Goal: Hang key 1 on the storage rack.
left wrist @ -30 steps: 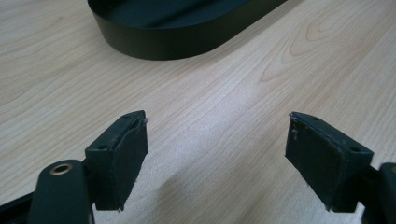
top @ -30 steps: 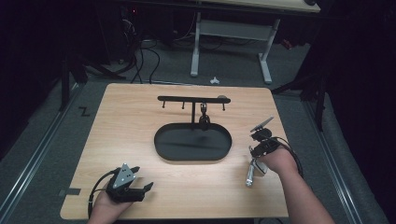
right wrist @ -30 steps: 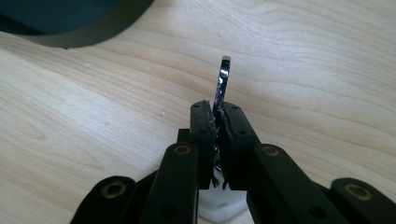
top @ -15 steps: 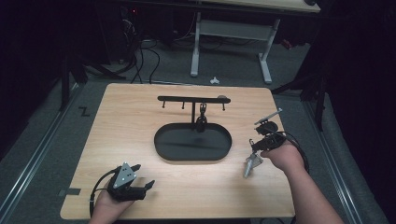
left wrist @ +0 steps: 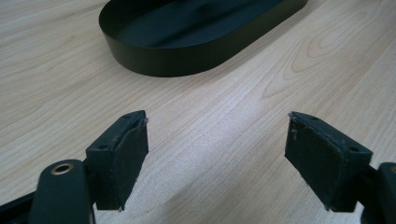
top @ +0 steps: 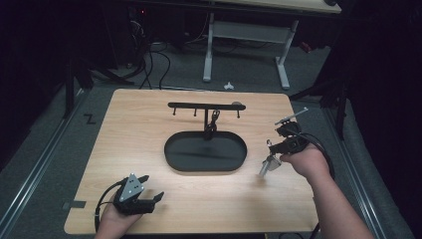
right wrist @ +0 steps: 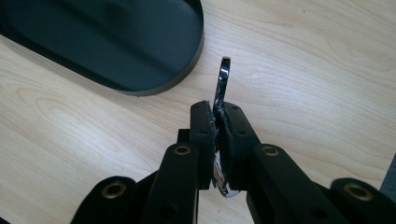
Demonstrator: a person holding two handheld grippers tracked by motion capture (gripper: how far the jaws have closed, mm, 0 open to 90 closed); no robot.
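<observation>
Right gripper (right wrist: 216, 122) clenched on metal utensil (right wrist: 222, 86), lifted right of black tray (top: 205, 151). Left gripper (left wrist: 217, 154) released, idle. Next: carry utensil to hook rack (top: 205, 105), judged.

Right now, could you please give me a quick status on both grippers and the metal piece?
Right gripper shut on chrome metal piece, lifted off the table. Left gripper open, holding nothing. Black tray beside it, path unobstructed.

The high view is looking forward and down over the whole light wooden table (top: 149, 124). Both gripper views are sitting close above its surface, sharing the black oval metal tray (left wrist: 187, 56) (right wrist: 107, 51) (top: 205, 152).
</observation>
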